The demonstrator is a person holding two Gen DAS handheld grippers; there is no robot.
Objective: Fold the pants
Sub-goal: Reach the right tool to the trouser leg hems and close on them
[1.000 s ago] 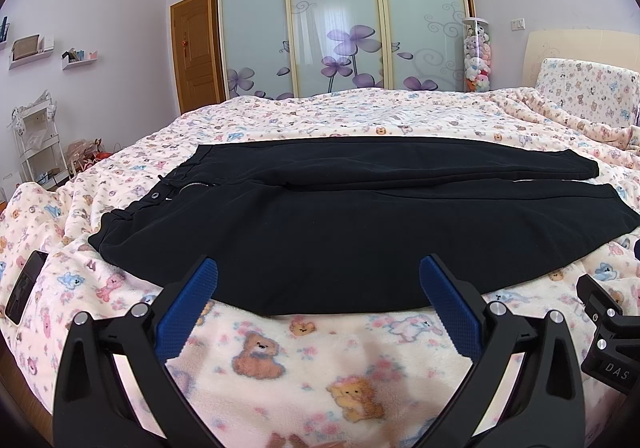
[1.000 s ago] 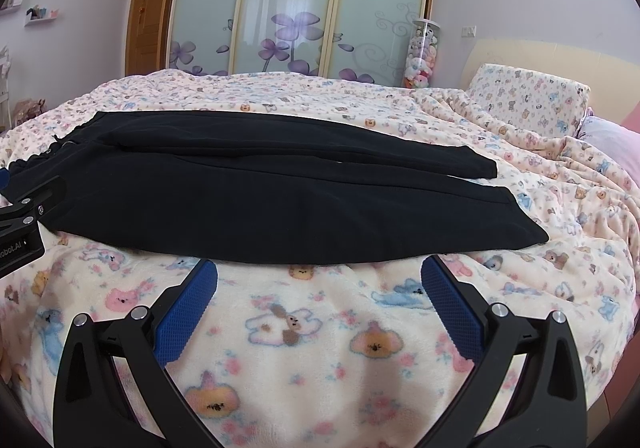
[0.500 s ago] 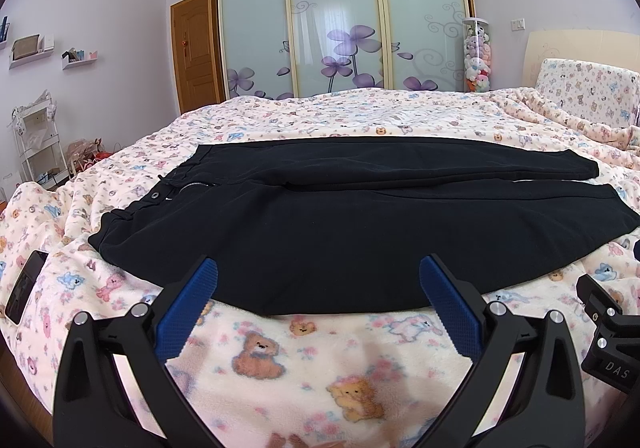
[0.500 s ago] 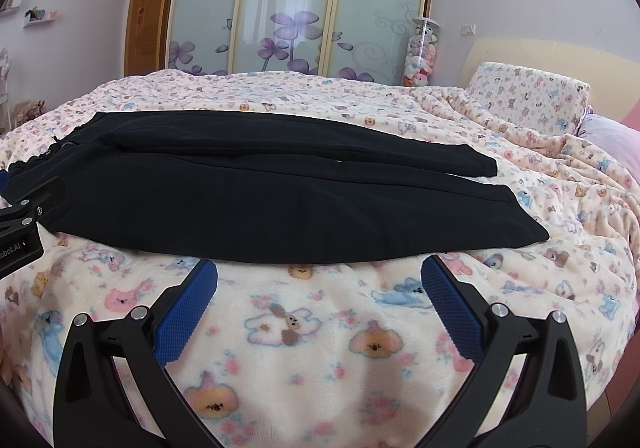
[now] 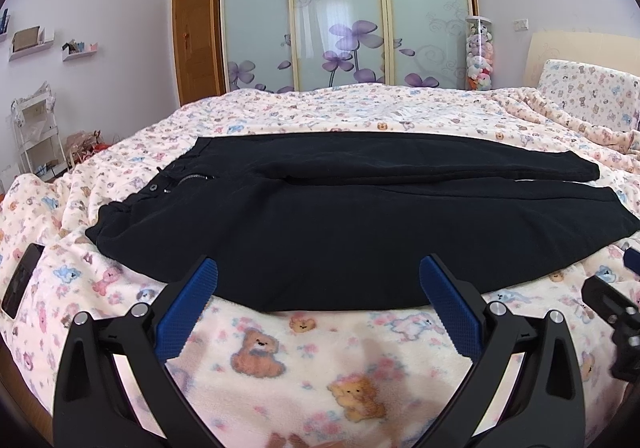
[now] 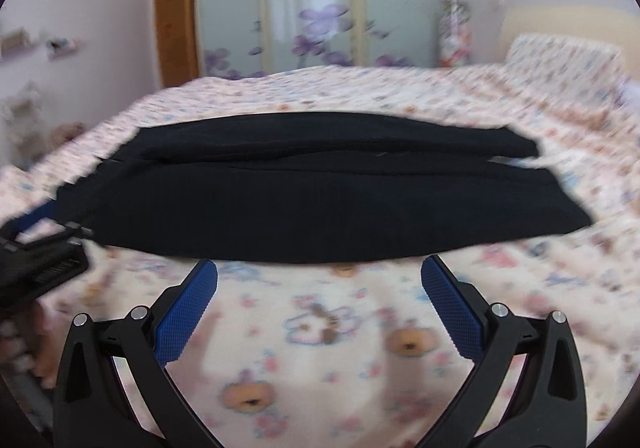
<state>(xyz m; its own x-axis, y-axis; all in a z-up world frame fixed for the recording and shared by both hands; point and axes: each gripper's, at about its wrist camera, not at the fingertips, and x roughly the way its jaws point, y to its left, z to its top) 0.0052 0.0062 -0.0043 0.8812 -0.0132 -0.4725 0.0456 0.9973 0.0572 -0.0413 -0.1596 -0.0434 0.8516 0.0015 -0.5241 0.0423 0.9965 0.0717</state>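
Nearest, left gripper (image 5: pixel 318 280) spread wide and holding nothing, poised over the bear-print blanket (image 5: pixel 280 364) at the near hem of the black pants (image 5: pixel 320 219), same as a second ago. Right gripper (image 6: pixel 319 284) likewise spread and bare, but now swung leftward, its view smeared with motion blur. Beyond, pants (image 6: pixel 312 191) flat across the bed, waistband left, legs right, unmoved. Farthest, flowered wardrobe doors (image 5: pixel 340 19).
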